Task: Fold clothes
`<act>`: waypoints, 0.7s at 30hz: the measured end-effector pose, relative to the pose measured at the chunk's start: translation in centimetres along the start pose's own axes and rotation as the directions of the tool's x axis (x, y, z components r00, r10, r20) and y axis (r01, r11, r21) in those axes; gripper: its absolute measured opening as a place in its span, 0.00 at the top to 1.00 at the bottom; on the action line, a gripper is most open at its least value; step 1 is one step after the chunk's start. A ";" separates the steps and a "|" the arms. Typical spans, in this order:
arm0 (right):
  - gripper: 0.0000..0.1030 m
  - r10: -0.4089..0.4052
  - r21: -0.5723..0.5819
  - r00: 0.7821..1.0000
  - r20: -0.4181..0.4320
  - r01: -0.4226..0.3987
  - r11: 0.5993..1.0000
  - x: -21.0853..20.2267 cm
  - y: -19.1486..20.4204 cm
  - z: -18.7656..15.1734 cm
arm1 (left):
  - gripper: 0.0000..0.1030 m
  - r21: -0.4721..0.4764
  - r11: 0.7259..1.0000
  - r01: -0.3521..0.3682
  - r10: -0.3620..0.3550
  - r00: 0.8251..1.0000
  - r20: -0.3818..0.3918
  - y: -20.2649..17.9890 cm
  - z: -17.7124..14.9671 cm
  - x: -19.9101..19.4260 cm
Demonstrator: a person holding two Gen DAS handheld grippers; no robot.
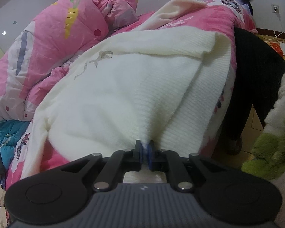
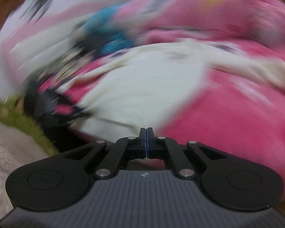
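Nearest my left lens, black linkage bars run up to my left gripper [image 1: 146,149], whose fingers are pinched together on the near hem of the white knit sweater [image 1: 123,87], a tuft of the knit caught between the blue pads. From that pinch the sweater spreads away from me over the pink floral bed cover [image 1: 226,17]. Its long axis runs forward and a little to the left, with a folded-over flap lying across its far right part. A bunched pink quilt with carrots [image 1: 53,43] sits beyond it on the left, and a person's dark trouser leg [image 1: 256,72] stands off the bed's right edge.

My right gripper [image 2: 146,131] has its fingers pressed flat together with nothing between them. Its view is badly smeared, yet the same pale garment [image 2: 142,83] lies straight ahead of the tips and slightly left, not touching them, with pink cover to the right.

So my left hand already has the cloth; I judge the right must reach forward to a free edge before any fold can go over.
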State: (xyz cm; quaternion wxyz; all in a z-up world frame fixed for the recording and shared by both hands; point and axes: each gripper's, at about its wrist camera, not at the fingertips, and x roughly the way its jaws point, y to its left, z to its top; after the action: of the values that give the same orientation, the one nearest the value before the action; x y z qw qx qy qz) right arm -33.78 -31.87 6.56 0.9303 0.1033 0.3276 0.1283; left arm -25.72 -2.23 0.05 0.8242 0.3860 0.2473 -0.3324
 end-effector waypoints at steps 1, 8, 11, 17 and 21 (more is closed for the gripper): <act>0.93 -0.125 0.058 0.992 -0.022 0.126 0.990 -1.3 -1.6 -1.4 | 0.91 0.002 1.000 0.001 -0.001 1.000 0.002 0.0 0.0 0.0; 0.61 -0.608 -0.034 0.779 -0.152 0.611 0.791 -0.6 -0.8 -4.5 | 0.91 0.032 0.999 -0.014 0.015 1.000 -0.015 -0.5 0.4 0.0; 0.40 -0.365 -0.112 0.931 0.029 0.366 0.924 2.0 4.4 -2.1 | 0.89 0.031 0.999 -0.030 0.031 0.999 -0.021 -0.7 0.6 0.0; 0.42 -0.125 -0.471 0.987 0.104 0.160 0.868 8.8 11.3 0.0 | 0.89 0.048 0.997 -0.060 0.061 0.998 -0.025 -1.2 0.8 0.2; 0.46 -0.171 -0.581 0.981 0.096 0.195 0.790 11.3 11.3 0.5 | 0.91 0.039 0.997 -0.065 0.066 0.998 -0.020 -1.2 0.8 0.2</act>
State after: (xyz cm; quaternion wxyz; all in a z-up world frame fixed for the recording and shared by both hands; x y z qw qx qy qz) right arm -26.92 -17.77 3.51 0.9306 -0.2191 0.2626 0.1307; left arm -26.35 -3.50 -0.22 0.8244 0.4131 0.2369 -0.3059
